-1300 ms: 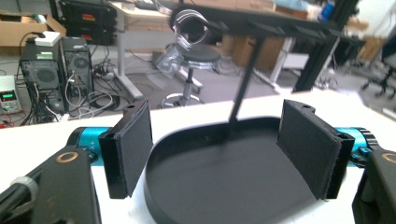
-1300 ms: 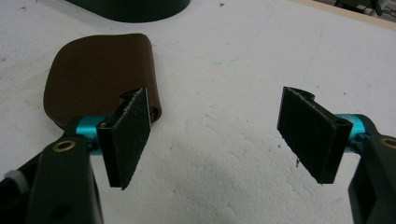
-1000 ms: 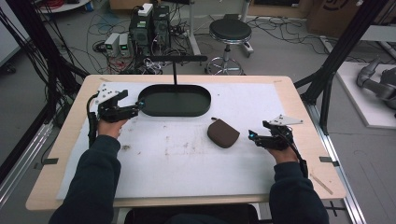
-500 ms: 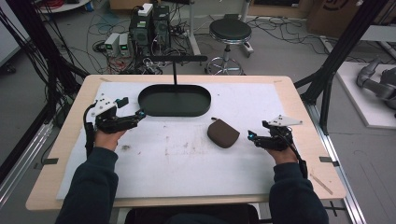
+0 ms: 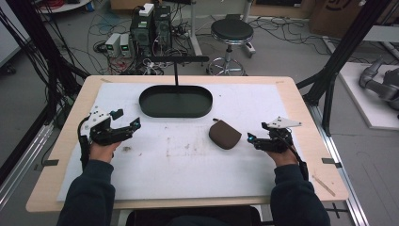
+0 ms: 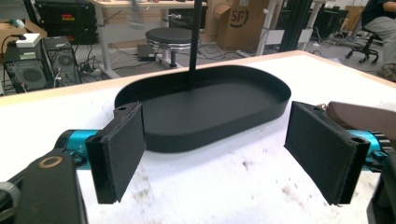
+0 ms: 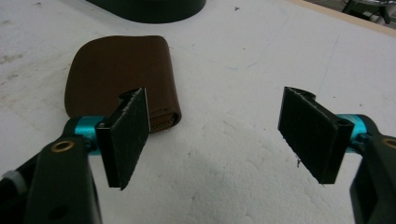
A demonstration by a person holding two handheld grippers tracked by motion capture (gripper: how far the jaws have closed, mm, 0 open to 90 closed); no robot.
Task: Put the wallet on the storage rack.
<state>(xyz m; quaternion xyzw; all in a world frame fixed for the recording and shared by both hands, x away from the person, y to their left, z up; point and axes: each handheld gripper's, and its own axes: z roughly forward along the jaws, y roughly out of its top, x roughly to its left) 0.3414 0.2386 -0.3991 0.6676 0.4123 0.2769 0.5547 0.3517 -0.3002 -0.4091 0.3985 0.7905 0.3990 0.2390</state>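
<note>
Brown leather pouch (image 7: 119, 74), flat with rounded corners, lies on the white foam mat (image 5: 188, 165) just ahead of my right gripper (image 7: 219, 123). My right jaws stand wide apart, released, with nothing between them; the left pad's tip sits close to the pouch's near edge, though contact cannot be confirmed. In the high view the pouch (image 5: 225, 134) rests between the right gripper (image 5: 254, 140) and the mat's centre, near the black oval metal tray (image 5: 175, 101) but apart from it.

My left gripper (image 6: 215, 144) is also released, jaws spread wide and gripping nothing. It points at the tray's (image 6: 210, 107) near wall, short of contact. A thin black upright rod (image 6: 195, 42) rises from the tray's far side. In the high view the left gripper (image 5: 134, 125) hovers over the mat's left part, well apart from the pouch.
</note>
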